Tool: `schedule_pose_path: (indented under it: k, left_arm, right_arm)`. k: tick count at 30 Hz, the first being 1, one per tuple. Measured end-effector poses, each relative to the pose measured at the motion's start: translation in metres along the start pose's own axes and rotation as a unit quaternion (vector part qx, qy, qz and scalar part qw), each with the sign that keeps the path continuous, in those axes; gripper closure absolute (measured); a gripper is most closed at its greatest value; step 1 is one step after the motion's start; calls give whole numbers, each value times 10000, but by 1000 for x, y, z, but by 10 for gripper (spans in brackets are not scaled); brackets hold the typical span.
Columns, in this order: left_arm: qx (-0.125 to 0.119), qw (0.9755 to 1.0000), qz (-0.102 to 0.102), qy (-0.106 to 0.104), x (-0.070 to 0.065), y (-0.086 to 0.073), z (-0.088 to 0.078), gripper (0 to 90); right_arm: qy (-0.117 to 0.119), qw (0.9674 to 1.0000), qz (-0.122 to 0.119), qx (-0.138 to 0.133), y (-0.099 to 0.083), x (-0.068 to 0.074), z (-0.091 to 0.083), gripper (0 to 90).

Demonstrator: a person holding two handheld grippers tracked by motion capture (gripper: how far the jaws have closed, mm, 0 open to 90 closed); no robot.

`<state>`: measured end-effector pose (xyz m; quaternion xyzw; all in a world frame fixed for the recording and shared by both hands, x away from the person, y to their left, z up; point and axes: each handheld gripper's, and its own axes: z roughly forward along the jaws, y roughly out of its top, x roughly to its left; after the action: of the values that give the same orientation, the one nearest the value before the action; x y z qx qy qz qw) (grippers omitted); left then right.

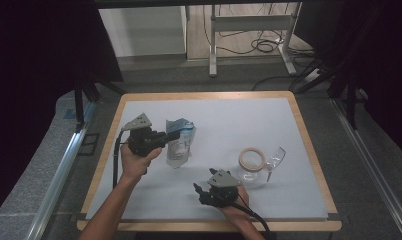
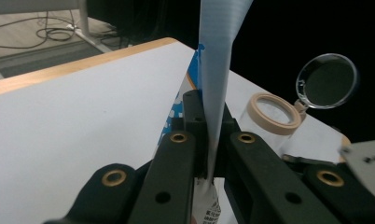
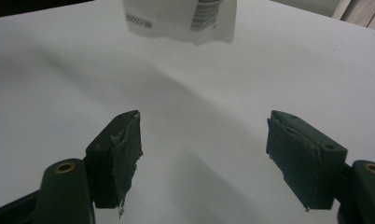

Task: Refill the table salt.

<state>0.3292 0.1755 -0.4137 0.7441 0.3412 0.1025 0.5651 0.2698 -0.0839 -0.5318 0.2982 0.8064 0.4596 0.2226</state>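
The left claw (image 1: 171, 135) is clamped on the thin edge of a crinkled white-and-blue plastic pouch (image 1: 180, 142), which hangs from it above the white surface (image 1: 229, 125). The right claw (image 3: 204, 154) stands wide with nothing between its 2 worn, rough-padded jaws; the pouch's barcoded end lies ahead of it. Right of the left claw sits a clear glass jar (image 2: 274, 116) with a beige ring and a round flip lid.

The crinkled, glossy white-and-blue plastic pouch (image 1: 180, 141) catches light. The clear, smooth plastic jar (image 1: 252, 170) has a matt beige rim. The white tabletop (image 1: 229, 125) looks matt, edged in pale wood. The right gripper (image 3: 204, 158) bears rough, worn black pads.
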Motion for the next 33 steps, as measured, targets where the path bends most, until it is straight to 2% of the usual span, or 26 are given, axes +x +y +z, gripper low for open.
schedule_pose_path:
  k: [3,11,18,20,28,31,33]
  left_arm:
    - [32,10000,1,-51,-5,-1,4,900]
    - [70,9999,-8,-149,-15,-4,15,900]
    - [40,9996,11,-296,-29,2,19,900]
    - [17,9995,38,-324,-33,4,19,900]
    - [-1,9988,44,-484,-46,11,23,900]
    - [7,9986,17,-519,-47,11,27,900]
    - [1,9985,5,-539,-47,11,30,900]
  right_arm:
    - [-56,10000,19,7,5,0,9,273]
    - [-217,9997,58,121,7,-4,20,254]
    - [-510,9985,-91,178,8,-4,23,210]
    - [-527,9984,-88,179,8,-4,24,205]
    - [-686,9974,-208,-40,12,-5,26,201]
    - [-786,9959,-382,-223,13,-3,25,210]
    - [-863,9941,-593,-273,13,1,24,246]
